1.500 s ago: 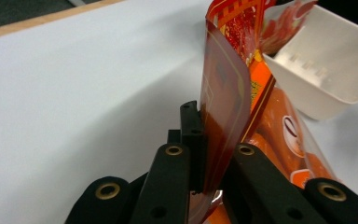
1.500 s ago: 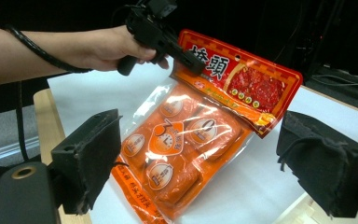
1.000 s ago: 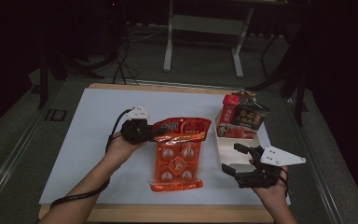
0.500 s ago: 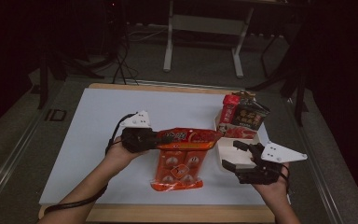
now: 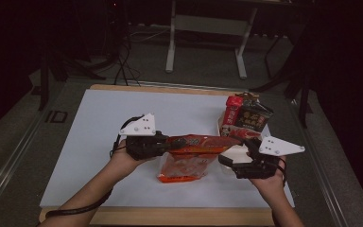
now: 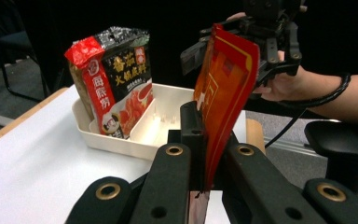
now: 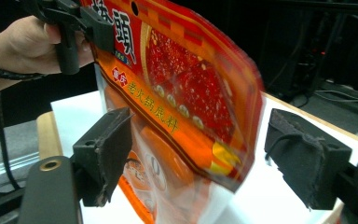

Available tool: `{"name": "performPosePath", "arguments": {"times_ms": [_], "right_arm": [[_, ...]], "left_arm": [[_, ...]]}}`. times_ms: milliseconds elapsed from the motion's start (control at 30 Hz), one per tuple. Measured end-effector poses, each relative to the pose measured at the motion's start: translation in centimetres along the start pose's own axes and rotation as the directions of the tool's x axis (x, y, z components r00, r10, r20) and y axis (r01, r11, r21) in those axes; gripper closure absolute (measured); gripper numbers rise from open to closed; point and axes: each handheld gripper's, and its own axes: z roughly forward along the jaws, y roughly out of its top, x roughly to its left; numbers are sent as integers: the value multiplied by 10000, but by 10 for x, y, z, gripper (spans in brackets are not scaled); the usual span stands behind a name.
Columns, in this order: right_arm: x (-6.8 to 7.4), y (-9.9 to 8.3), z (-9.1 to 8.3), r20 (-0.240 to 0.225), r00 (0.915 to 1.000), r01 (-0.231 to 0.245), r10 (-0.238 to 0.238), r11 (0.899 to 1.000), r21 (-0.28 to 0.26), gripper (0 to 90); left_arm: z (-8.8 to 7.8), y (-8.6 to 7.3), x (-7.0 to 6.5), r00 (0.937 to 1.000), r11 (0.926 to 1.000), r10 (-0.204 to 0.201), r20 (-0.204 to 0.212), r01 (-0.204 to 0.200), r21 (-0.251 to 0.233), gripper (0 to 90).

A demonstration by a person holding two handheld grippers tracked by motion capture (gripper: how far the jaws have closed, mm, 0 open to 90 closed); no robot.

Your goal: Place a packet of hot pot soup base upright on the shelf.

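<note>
White table: left tongs pinch pouch; right tongs straddle corner.

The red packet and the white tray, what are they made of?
The red packet looks like thin glossy plastic film: it shines, bends and has a see-through part. The white tray looks like smooth, stiff plastic, with thin even walls and a dull sheen.

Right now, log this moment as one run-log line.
left gripper: shut on red-orange plastic pouch, lifted | right gripper: open around its far corner | white tray: red-black packet upright
</note>
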Motion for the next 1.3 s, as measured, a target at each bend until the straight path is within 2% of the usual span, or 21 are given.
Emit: {"name": "performPosePath", "arguments": {"times_ms": [100, 167, 200, 233, 300, 400, 533, 567, 700, 733, 867, 1000, 1133, 1200, 1300], "right_arm": [[0, 4, 4, -152, 9999, 48, -49, 10000, -86, 258], [-2, 6, 6, -285, 9995, 119, -124, 9998, -151, 341], [-3, 7, 6, -281, 9994, 177, -184, 9995, -245, 372], [-4, 7, 6, -428, 9990, 122, -134, 9995, -298, 406], [-5, 8, 8, -807, 9967, -25, 5, 9997, -250, 458], [-3, 7, 13, -1257, 9919, 193, -176, 9997, 118, 567], [4, 9, 17, -1733, 9840, 448, -409, 9988, 187, 737], [5, 10, 17, -1803, 9826, 489, -443, 9986, 213, 753], [7, 13, 18, -2258, 9738, 333, -263, 9991, 276, 887], [9, 14, 19, -2329, 9721, 369, -277, 9987, 352, 896], [14, 21, 19, -2148, 9761, 448, -326, 9976, 523, 900], [15, 28, 20, -2176, 9750, 549, -458, 9978, 359, 900], [14, 36, 22, -2260, 9740, 269, -167, 9987, 425, 900], [17, 41, 21, -2111, 9769, 439, -333, 9980, 455, 900], [19, 49, 20, -1879, 9803, 708, -608, 9964, 471, 900]], "left_arm": [[-2, 2, -1, 10000, 9998, 15, 19, -14, -182, 900], [-3, 2, 0, 9999, 9996, -67, 76, 69, -263, 900], [-3, 3, -1, 10000, 9995, -11, -22, 10, -316, 900], [-4, 3, -1, 9999, 9995, 11, -106, -15, -307, 900], [-4, 4, -1, 10000, 9991, -79, -2, 78, -422, 900], [-6, 8, -4, 10000, 9987, -30, -16, 29, -511, 900], [-7, 11, -7, 10000, 9983, -46, -32, 44, -578, 900], [-7, 11, -6, 10000, 9982, -70, -53, 67, -590, 900], [-11, 10, -3, 9997, 9980, -155, -162, 145, -610, 900], [-12, 10, -2, 9997, 9979, -189, -159, 179, -621, 900], [-16, 7, 2, 9994, 9959, -339, -116, 328, -841, 899], [-20, 8, 3, 9996, 9942, -217, -189, 196, -1058, 896], [-24, 8, 5, 9994, 9922, -261, -247, 229, -1223, 882], [-25, 7, 5, 9991, 9903, -282, -322, 235, -1371, 863], [-27, 7, 9, 9980, 9845, -633, -68, 614, -1640, 828]]}}
